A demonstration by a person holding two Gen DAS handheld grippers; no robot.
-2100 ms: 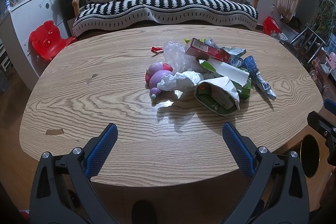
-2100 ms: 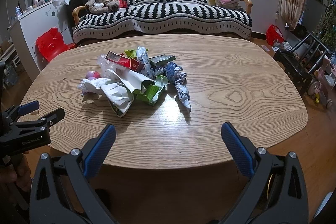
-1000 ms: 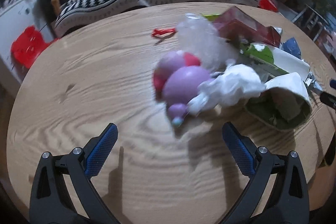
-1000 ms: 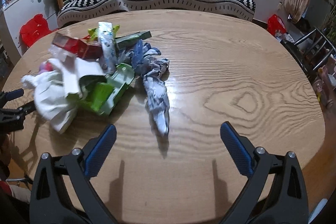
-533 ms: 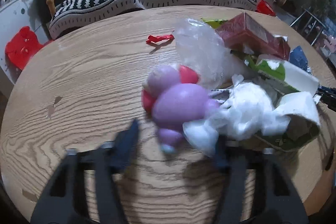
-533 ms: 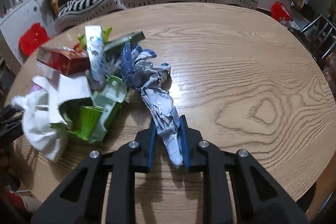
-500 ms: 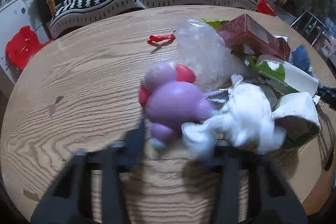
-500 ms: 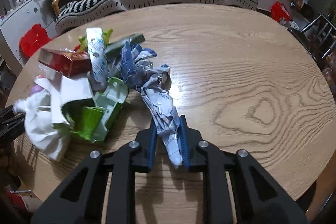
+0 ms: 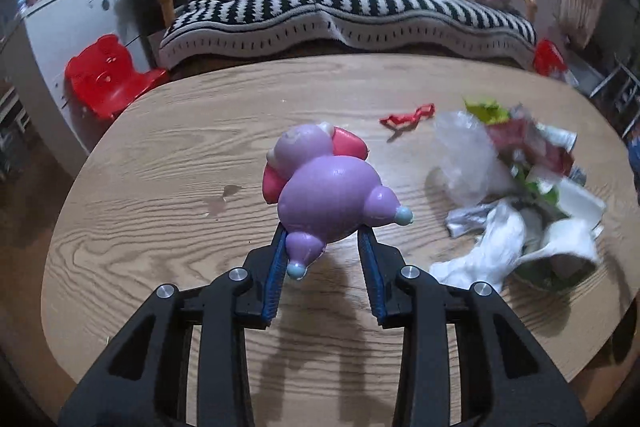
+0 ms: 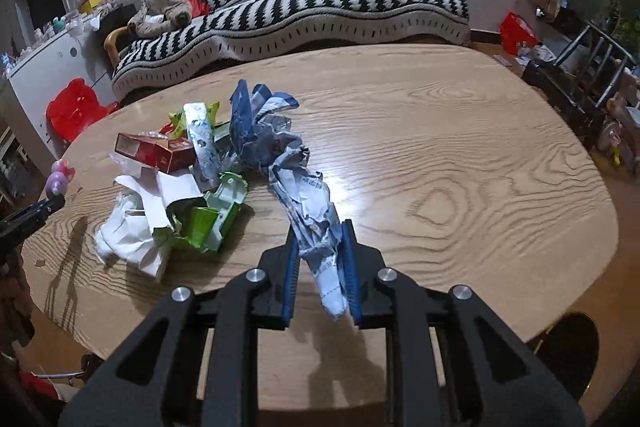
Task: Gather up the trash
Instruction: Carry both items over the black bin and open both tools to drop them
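Observation:
A purple and pink plastic toy (image 9: pixel 328 199) sits between the blue pads of my left gripper (image 9: pixel 322 239), lifted off the wooden table (image 9: pixel 160 187). The jaws are still closing on it and the pads press its lower end. My right gripper (image 10: pixel 320 243) is shut on the near end of a long crumpled blue-and-white wrapper (image 10: pixel 304 187), whose far end hangs toward the trash pile (image 10: pixel 172 187). That pile holds a red box, a green carton and white paper. The pile (image 9: pixel 520 187) lies to the right of the toy in the left wrist view.
A red scrap (image 9: pixel 408 115) lies alone on the table behind the toy. A striped sofa (image 10: pixel 300 7) runs along the far side, and a red child's chair (image 9: pixel 104 75) stands at the left. A dark round opening (image 10: pixel 572 343) shows below the table's near right corner.
Both grippers went from wide open to shut: the left on the purple toy, the right on the blue-and-white wrapper. Both have since risen, lifting their items off the table.

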